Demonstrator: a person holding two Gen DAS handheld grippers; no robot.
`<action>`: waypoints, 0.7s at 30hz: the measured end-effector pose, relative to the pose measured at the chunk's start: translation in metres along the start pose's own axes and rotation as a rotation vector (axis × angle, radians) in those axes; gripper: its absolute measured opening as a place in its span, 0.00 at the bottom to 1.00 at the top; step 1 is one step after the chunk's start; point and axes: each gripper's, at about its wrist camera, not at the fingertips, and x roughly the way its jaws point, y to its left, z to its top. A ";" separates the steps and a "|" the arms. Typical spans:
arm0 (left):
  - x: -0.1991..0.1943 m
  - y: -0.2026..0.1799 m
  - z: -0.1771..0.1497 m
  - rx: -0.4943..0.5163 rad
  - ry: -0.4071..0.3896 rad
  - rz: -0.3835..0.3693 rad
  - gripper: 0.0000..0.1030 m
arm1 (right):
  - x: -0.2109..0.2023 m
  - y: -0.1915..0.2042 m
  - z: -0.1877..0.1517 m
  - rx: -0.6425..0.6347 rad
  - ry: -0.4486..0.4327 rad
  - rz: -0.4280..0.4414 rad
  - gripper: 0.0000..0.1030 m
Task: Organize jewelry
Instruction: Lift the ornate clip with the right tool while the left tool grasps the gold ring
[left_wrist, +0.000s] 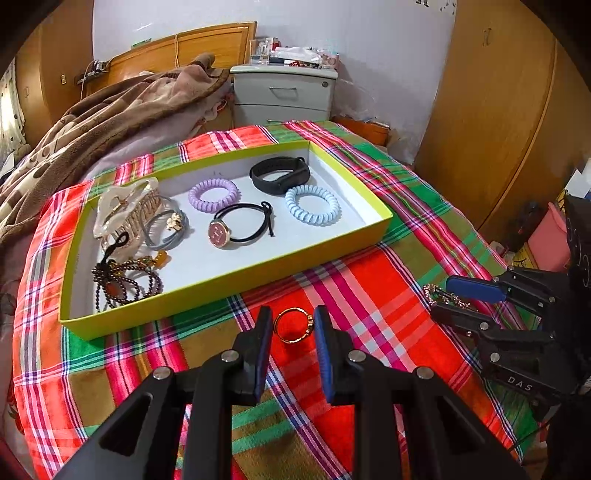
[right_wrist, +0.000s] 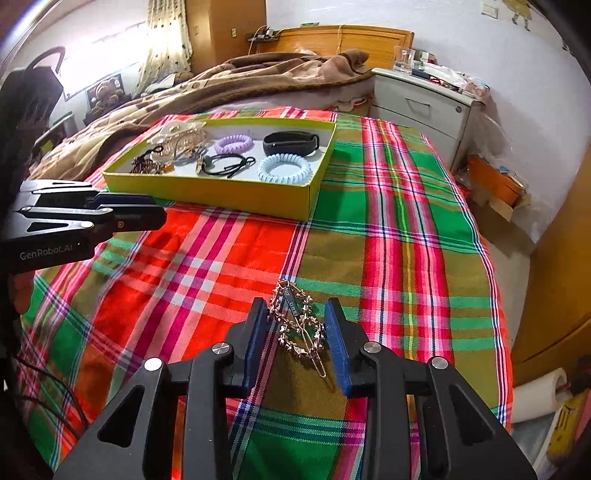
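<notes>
Your L gripper (left_wrist: 293, 326) sits low over the plaid cloth (left_wrist: 369, 280), fingers apart w/ a gold ring (left_wrist: 293, 325) lying on the cloth between the tips; can't tell if either pad touches it. The ring is just in front of the near wall of the yellow-green tray (left_wrist: 229, 280).

Your R gripper (right_wrist: 295, 328) has its fingers apart too, straddling an ornate gold hair clip (right_wrist: 299, 325) that lies flat on the cloth, well in front of the tray's near-right corner. Clip isn't clamped; gaps show on both sides.

Inside the tray, from its left end: dark bead bracelet (left_wrist: 125, 280) at the near-left corner, clear claw clip (left_wrist: 122, 210) behind it, grey hair tie (left_wrist: 168, 221) beside the claw clip. Mid-tray: lilac coil tie (left_wrist: 213, 194) and a black hair tie w/ a round pink charm (left_wrist: 240, 229). Toward the right end: black fitness band (left_wrist: 280, 175) by the far wall, pale blue coil tie (left_wrist: 312, 205) just in front of it.
</notes>
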 end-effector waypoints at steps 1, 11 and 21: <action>-0.001 0.000 0.000 0.001 -0.002 -0.001 0.23 | -0.002 0.000 0.000 0.003 -0.004 0.000 0.32; -0.020 0.017 0.009 -0.021 -0.040 0.016 0.23 | -0.019 0.008 0.025 -0.003 -0.070 0.001 0.32; -0.029 0.038 0.028 -0.021 -0.067 0.032 0.23 | -0.012 0.020 0.068 -0.012 -0.102 0.005 0.33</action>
